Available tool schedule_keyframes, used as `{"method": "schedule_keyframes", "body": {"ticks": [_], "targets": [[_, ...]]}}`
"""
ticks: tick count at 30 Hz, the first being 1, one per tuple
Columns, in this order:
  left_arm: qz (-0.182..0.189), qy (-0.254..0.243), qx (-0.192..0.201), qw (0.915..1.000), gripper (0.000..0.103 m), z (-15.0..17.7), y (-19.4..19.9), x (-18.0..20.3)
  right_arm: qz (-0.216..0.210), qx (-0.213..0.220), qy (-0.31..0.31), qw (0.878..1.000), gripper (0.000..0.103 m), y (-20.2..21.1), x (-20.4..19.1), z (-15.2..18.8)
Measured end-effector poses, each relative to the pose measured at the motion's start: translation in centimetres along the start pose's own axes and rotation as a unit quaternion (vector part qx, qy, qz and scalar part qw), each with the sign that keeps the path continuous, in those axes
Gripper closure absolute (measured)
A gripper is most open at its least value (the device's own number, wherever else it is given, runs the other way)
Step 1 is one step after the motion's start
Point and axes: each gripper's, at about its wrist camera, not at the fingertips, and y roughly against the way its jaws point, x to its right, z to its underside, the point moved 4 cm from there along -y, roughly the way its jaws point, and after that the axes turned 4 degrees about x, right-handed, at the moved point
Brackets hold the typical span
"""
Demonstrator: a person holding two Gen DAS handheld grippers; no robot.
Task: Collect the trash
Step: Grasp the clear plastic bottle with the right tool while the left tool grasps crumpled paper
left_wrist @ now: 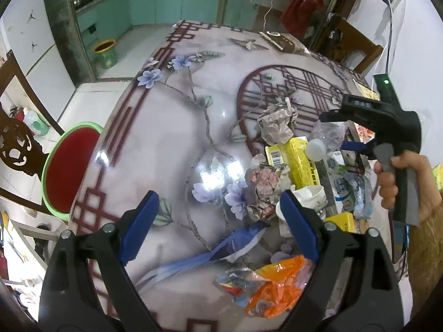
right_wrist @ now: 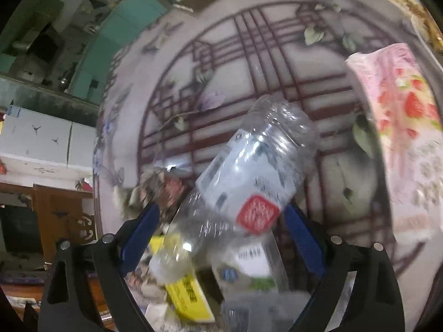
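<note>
A heap of trash lies on the flower-printed table (left_wrist: 171, 138): crumpled paper (left_wrist: 277, 127), a yellow carton (left_wrist: 299, 160), a white paper cup (left_wrist: 307, 196), a crushed bottle (left_wrist: 351, 191) and an orange wrapper (left_wrist: 274, 290). My left gripper (left_wrist: 217, 207) hangs open above the near edge of the heap, holding nothing. A hand (left_wrist: 398, 182) holds my right gripper (left_wrist: 340, 132) over the heap's far side. In the blurred right wrist view a clear plastic bottle (right_wrist: 257, 166) with a red label lies between the wide-apart fingers of the right gripper (right_wrist: 218, 215). The pads do not visibly press on it.
A pink strawberry-print tissue pack (right_wrist: 401, 110) lies right of the bottle. A red stool with a green rim (left_wrist: 72, 166) stands at the table's left edge, beside a dark wooden chair (left_wrist: 16, 144). A green bin (left_wrist: 106, 54) is on the floor beyond. A brown box (left_wrist: 279, 40) sits at the far edge.
</note>
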Motion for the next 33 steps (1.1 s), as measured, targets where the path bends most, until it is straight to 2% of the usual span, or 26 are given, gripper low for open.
{"method": "schedule_keyframes", "body": {"ticks": [1,2,3,4,5,7,10,15,18,19,21,23,24,28,33], "targets": [[0.003,0.002,-0.002,1.0000,0.016,-0.4,-0.4,0.1,0.006,-0.007,0.004,1.000,0.015,-0.6,0.0,-0.3],[0.006,0.004,-0.003,1.0000,0.016,-0.8,-0.8,0.2,0.004,-0.012,0.008,1.000,0.025,-1.0,0.0,-0.5],[0.009,0.005,-0.003,0.9999,0.016,-1.2,-1.1,0.3,-0.001,-0.013,0.012,1.000,0.028,-1.2,-0.1,-0.6],[0.013,0.004,-0.005,0.9999,0.016,-2.1,-1.8,0.7,-0.010,-0.012,0.017,1.000,0.044,-1.3,-0.3,-0.6],[0.016,0.003,-0.006,0.9998,0.016,-2.6,-2.2,1.0,-0.020,-0.004,0.021,1.000,0.053,-0.9,-0.4,-0.8],[0.025,-0.005,-0.007,0.9996,0.016,-4.1,-3.5,2.0,-0.050,0.017,0.023,0.998,0.053,0.2,-0.7,-1.0],[0.042,-0.024,-0.012,0.9988,0.016,-6.1,-5.9,4.1,-0.061,0.060,0.034,0.996,0.054,2.8,-0.6,-1.6],[0.055,-0.047,-0.052,0.9960,0.016,-7.6,-10.9,6.8,-0.054,0.112,0.052,0.991,0.054,7.2,0.7,-1.9],[0.059,-0.054,-0.072,0.9942,0.017,-8.1,-13.5,7.9,-0.048,0.125,0.052,0.990,0.054,8.5,1.5,-1.7],[0.061,-0.055,-0.081,0.9934,0.020,-8.1,-14.4,8.1,-0.048,0.126,0.051,0.990,0.054,8.6,1.7,-1.6],[0.066,-0.049,-0.095,0.9921,0.033,-8.0,-15.4,8.1,-0.048,0.126,0.050,0.990,0.054,8.6,1.7,-1.5],[0.075,-0.035,-0.114,0.9900,0.064,-7.8,-16.5,7.9,-0.046,0.127,0.051,0.990,0.054,8.2,1.3,-1.5],[0.074,-0.029,-0.122,0.9893,0.064,-7.8,-16.9,7.7,-0.045,0.127,0.054,0.989,0.054,8.1,1.2,-1.3],[0.070,-0.018,-0.088,0.9935,0.068,-8.6,-15.2,6.6,-0.044,0.134,0.070,0.987,0.054,8.1,-0.3,-1.2],[0.051,-0.024,-0.009,0.9984,0.068,-10.4,-9.7,5.6,-0.043,0.163,0.109,0.980,0.054,9.6,-3.1,-0.1]]}}
